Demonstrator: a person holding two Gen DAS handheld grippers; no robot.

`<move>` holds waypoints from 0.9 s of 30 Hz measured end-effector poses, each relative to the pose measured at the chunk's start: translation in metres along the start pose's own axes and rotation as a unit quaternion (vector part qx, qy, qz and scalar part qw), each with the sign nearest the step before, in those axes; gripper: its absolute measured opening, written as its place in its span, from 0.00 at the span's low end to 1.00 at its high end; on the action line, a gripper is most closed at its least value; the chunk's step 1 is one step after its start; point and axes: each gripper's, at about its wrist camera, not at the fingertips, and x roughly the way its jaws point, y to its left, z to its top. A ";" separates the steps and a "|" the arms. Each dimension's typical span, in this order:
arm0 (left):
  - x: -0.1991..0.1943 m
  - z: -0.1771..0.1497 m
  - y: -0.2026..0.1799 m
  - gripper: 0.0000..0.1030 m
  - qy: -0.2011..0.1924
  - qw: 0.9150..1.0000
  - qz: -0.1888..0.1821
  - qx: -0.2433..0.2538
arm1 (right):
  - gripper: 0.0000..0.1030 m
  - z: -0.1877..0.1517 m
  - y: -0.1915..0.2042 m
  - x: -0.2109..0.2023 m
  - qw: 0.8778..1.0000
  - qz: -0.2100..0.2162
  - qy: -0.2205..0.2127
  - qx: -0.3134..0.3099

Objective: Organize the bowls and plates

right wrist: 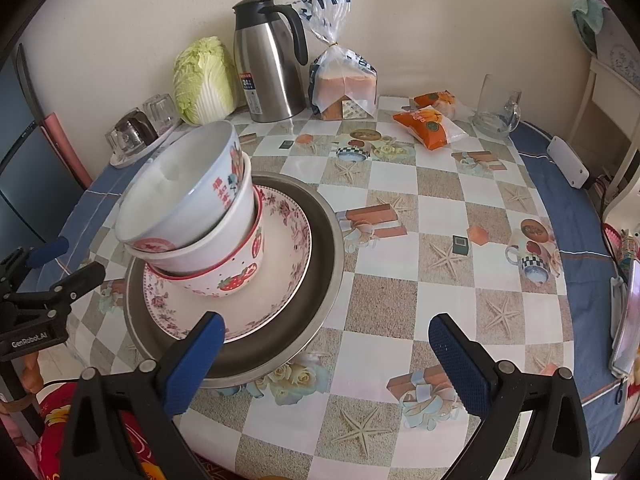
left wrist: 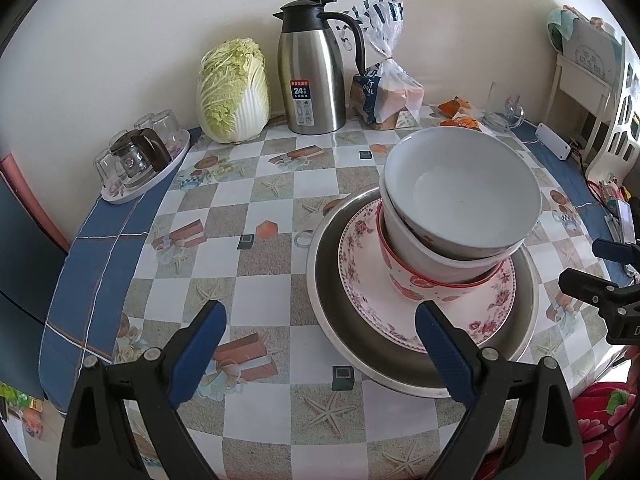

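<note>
A metal basin sits on the table with a floral plate inside it. On the plate stands a tilted stack of three bowls: a strawberry bowl at the bottom, a plain white bowl in the middle, and a white bowl with red print on top. My left gripper is open, with its right finger over the basin's near rim. My right gripper is open too, its left finger over the basin's near edge. Nothing is held.
Along the wall stand a cabbage, a steel thermos jug, bagged bread, orange snack packs and a glass jug. A tray of glasses sits at the left. A chair stands at the right.
</note>
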 end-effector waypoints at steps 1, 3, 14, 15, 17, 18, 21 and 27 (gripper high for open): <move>0.000 0.000 0.000 0.93 0.001 1.000 0.002 0.000 | 1.00 0.000 0.000 0.000 1.000 0.000 0.000 0.000; 0.000 0.000 -0.001 0.93 0.001 1.000 0.003 0.001 | 1.00 0.000 0.000 0.000 1.000 0.000 0.000 0.000; 0.000 0.000 -0.001 0.93 0.002 1.000 0.007 0.003 | 1.00 -0.002 0.001 0.001 1.000 0.000 0.002 -0.001; 0.001 0.000 -0.001 0.93 0.003 1.000 0.008 0.003 | 1.00 -0.002 0.001 0.002 1.000 0.000 0.002 -0.002; 0.001 0.001 0.000 0.93 0.004 1.000 0.008 0.003 | 1.00 -0.002 0.001 0.002 1.000 0.000 0.002 -0.002; 0.001 0.001 0.000 0.93 0.004 1.000 0.007 0.002 | 1.00 -0.002 0.001 0.002 1.000 0.000 0.002 -0.002; 0.002 0.001 0.000 0.93 0.006 1.000 0.007 0.002 | 1.00 -0.002 0.001 0.002 1.000 0.000 0.002 -0.002; 0.002 0.001 0.000 0.93 0.005 1.000 0.008 0.003 | 1.00 -0.002 0.001 0.002 1.000 0.000 0.003 -0.002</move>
